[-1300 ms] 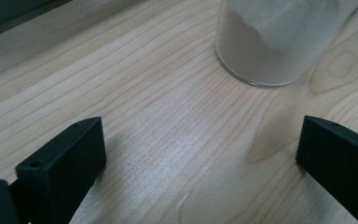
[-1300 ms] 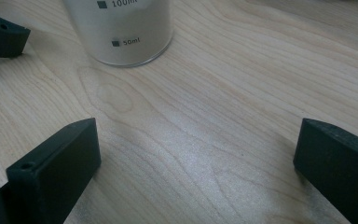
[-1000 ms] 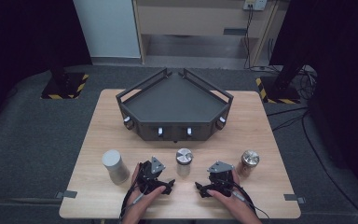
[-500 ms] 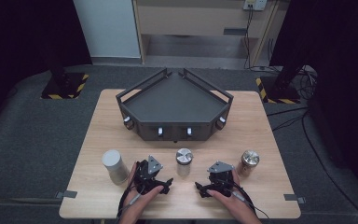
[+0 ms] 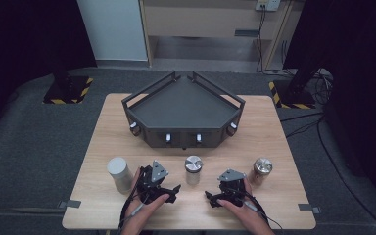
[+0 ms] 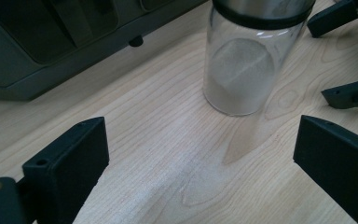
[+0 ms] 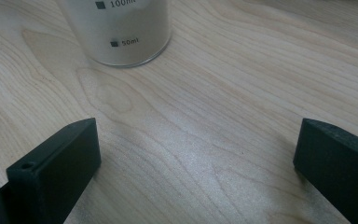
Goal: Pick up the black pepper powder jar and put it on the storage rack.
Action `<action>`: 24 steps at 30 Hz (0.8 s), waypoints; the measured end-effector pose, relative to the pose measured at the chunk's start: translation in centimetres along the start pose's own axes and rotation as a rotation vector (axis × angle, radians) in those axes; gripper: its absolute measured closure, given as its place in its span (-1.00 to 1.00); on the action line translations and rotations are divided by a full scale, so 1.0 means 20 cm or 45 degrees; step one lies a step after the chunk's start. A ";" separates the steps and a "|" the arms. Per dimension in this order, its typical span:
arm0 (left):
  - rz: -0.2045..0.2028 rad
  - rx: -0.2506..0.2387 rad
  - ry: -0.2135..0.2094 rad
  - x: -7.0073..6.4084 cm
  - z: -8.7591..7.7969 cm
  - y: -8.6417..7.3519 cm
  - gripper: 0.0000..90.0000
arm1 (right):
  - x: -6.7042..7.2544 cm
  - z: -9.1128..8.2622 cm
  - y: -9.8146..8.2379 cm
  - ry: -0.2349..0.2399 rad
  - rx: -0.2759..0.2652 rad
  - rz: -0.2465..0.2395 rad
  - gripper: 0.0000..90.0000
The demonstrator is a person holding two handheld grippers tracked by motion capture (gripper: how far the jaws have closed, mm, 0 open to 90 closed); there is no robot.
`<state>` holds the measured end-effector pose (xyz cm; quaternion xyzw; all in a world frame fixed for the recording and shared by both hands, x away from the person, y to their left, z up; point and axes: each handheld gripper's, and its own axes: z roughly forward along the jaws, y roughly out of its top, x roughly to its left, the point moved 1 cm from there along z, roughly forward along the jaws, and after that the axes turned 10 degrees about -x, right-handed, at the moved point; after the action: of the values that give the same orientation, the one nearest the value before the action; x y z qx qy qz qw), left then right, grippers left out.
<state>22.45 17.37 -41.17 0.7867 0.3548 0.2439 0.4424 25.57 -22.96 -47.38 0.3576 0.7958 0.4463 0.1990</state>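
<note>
Both pairs of jaws are standing wide apart with nothing between them, and bare wood is showing in each gap. The left gripper (image 5: 172, 190) is resting low on the table (image 5: 274, 127) just left of and slightly nearer the person than the middle jar (image 5: 193, 169), its tips pointing toward that jar. In the left gripper view the jar's glass body (image 6: 242, 70) is standing upright beyond the jaws, pale powder lying in its lower part under a dark band at the lid, and the tips of the other gripper (image 6: 340, 56) are showing just past it. The right gripper (image 5: 209, 197) is sitting just right of and slightly nearer than the same jar, aimed back toward it; in the right gripper view the jar's base (image 7: 121, 32) is printed with 50ml and 100ml marks and is standing clear of the jaws.

Compared with a second ago, both grippers are staying almost where they were: the hands have barely shifted, and the three containers and the tray are keeping their places.

A plain grey cylinder (image 5: 119, 173) is standing well left of the middle jar, beyond the left hand (image 5: 144, 208), and a metal-topped jar (image 5: 262, 169) is standing well right of it, just beside the right hand (image 5: 240, 208). Behind the middle jar a dark, angular tray (image 5: 183, 105) with raised rails is sitting on the light wooden table. Around the table, grey carpet is covering the floor, with yellow-and-black striped plates, cables and pale cabinets farther back.
</note>
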 end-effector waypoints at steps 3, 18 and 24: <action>0.003 -0.026 0.007 -0.01 -0.03 0.01 -0.95 | 0.00 0.00 0.00 0.000 0.000 0.000 -0.99; 0.035 -0.055 0.020 -0.02 -0.13 0.10 -0.95 | 0.00 0.00 0.00 -0.002 0.000 0.003 -0.99; 0.049 -0.065 0.033 -0.02 -0.18 0.13 -0.95 | 0.00 0.00 0.00 -0.003 0.000 0.003 -0.99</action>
<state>20.58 18.05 -37.18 0.7784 0.3392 0.2716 0.4530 25.47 -22.93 -47.38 0.3591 0.7951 0.4462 0.1994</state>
